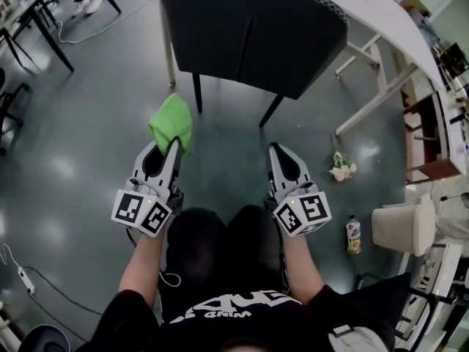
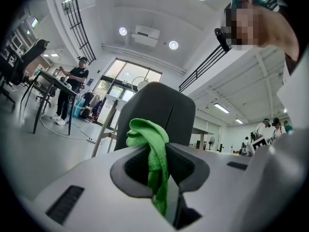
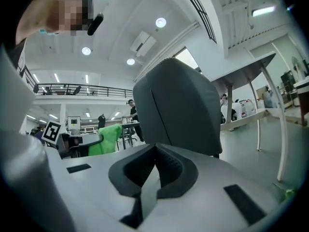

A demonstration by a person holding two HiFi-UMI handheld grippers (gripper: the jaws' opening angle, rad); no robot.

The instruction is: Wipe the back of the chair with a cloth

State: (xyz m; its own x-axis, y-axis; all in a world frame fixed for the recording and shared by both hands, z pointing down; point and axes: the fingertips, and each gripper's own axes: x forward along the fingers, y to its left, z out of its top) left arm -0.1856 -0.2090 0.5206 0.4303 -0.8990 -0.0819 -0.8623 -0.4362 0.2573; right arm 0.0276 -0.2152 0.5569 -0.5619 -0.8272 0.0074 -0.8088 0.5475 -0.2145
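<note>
A dark grey chair [image 1: 253, 28] stands ahead of me with its back [image 2: 159, 112] toward me, tucked at a white table. My left gripper [image 1: 174, 147] is shut on a green cloth [image 1: 171, 121], which bunches above the jaws [image 2: 147, 134] and hangs short of the chair back. The right gripper [image 1: 272, 150] is shut with nothing in it, also short of the chair; the chair back [image 3: 178, 110] fills its view, and the green cloth [image 3: 105, 140] shows off to the left.
A white table [image 1: 366, 13] runs over the chair at right. On the floor lie a small flower bunch [image 1: 341, 167] and a bottle [image 1: 353, 235]. A pale stool [image 1: 403, 226] stands right. Desks and a cable [image 1: 95, 28] are at far left.
</note>
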